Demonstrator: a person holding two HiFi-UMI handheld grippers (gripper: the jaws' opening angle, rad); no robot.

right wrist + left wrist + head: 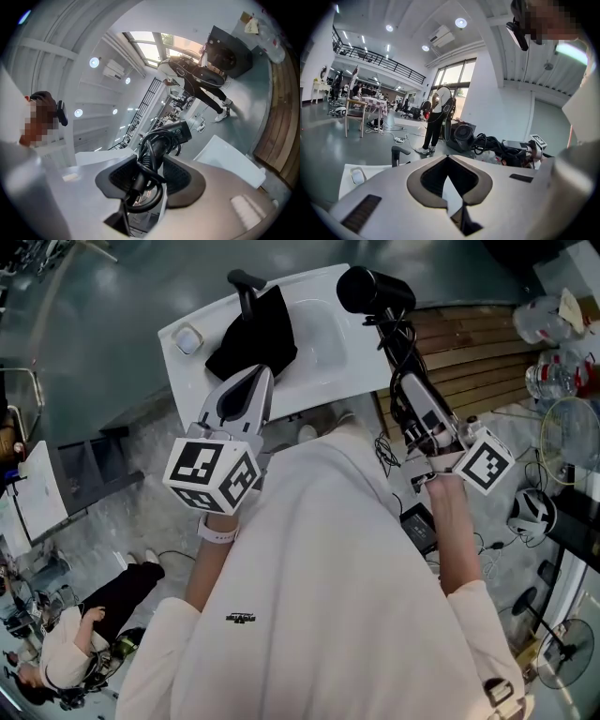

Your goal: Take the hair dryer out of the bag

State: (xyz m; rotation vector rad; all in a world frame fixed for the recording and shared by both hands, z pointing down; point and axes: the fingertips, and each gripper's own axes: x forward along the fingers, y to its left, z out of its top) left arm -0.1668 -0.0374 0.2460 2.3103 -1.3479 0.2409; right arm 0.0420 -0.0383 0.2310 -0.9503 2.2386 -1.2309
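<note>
The black hair dryer (372,289) is up in the air over the right end of the white basin (323,338), clear of the bag. My right gripper (412,381) is shut on its handle, which has the black cord (401,341) wound round it. In the right gripper view the hair dryer (177,131) and its cord (149,154) stick out from between the jaws of the right gripper (149,176). The black bag (255,334) lies slack on the basin beside the black faucet (246,285). My left gripper (251,381) points at the bag's near edge, shut and empty, and the left gripper (447,158) shows nothing between its tips.
A small white dish (187,338) sits on the basin's left corner. Right of the basin lie a wooden slatted deck (473,352), loose cables, plastic bottles (544,320) and a wire fan (569,432). A person (84,638) sits on the floor at lower left.
</note>
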